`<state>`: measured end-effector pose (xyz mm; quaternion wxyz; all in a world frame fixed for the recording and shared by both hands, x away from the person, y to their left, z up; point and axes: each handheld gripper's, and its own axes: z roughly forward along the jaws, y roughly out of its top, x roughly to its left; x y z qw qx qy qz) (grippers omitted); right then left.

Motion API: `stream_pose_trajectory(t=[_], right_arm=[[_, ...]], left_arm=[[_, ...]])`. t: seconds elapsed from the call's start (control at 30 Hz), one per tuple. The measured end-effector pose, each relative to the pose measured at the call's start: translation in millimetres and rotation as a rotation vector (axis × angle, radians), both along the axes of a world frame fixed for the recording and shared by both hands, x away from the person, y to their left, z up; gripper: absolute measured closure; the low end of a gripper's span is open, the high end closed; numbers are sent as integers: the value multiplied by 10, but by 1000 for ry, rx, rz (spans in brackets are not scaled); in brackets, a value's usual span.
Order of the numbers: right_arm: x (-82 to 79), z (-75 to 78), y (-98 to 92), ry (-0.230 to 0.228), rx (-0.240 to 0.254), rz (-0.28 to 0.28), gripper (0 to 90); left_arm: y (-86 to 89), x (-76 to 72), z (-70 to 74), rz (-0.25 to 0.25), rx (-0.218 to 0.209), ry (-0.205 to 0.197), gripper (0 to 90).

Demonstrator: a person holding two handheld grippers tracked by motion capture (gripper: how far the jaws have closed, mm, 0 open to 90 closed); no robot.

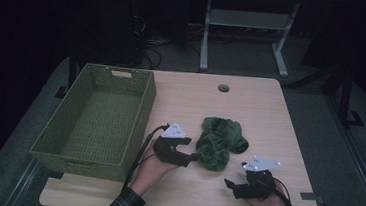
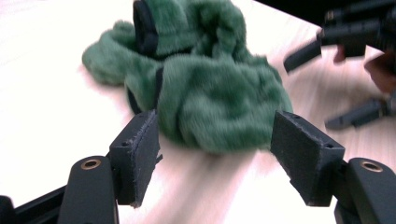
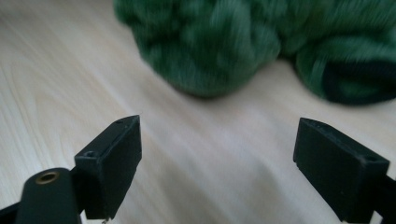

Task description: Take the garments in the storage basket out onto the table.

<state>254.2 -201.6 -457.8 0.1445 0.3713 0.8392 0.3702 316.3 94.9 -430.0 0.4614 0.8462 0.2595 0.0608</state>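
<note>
Both grippers, left (image 1: 192,157) and right (image 1: 229,184), hover with jaws released beside the fuzzy green cloth (image 1: 220,142) mid-desk (image 1: 270,120), so a shallow pinch risks snagging mere fluff and dropping it short of the basket (image 1: 67,145).

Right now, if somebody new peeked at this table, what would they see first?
Probably the fuzzy green cloth, lying crumpled in the middle of the wooden table. Next comes the big green woven basket at the table's left edge. The left gripper sits right beside the cloth with its jaws open, and the right gripper waits near the front edge, open too.
</note>
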Motion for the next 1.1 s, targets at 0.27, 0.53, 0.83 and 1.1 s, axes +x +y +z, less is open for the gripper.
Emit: stream_pose_trajectory(t=[0.27,0.53,0.83,1.1], right_arm=[[139,229,142,-33,36,49,262],[363,443,335,-64,60,98,380],[749,530,606,-48,63,105,445],[989,439,739,1,15,73,552]], left_arm=[[74,-197,-263,-20,50,11,292],[125,-271,-435,-7,72,18,261],[117,-266,-476,11,185,-36,181],[86,-283,-481,2,199,-43,152]])
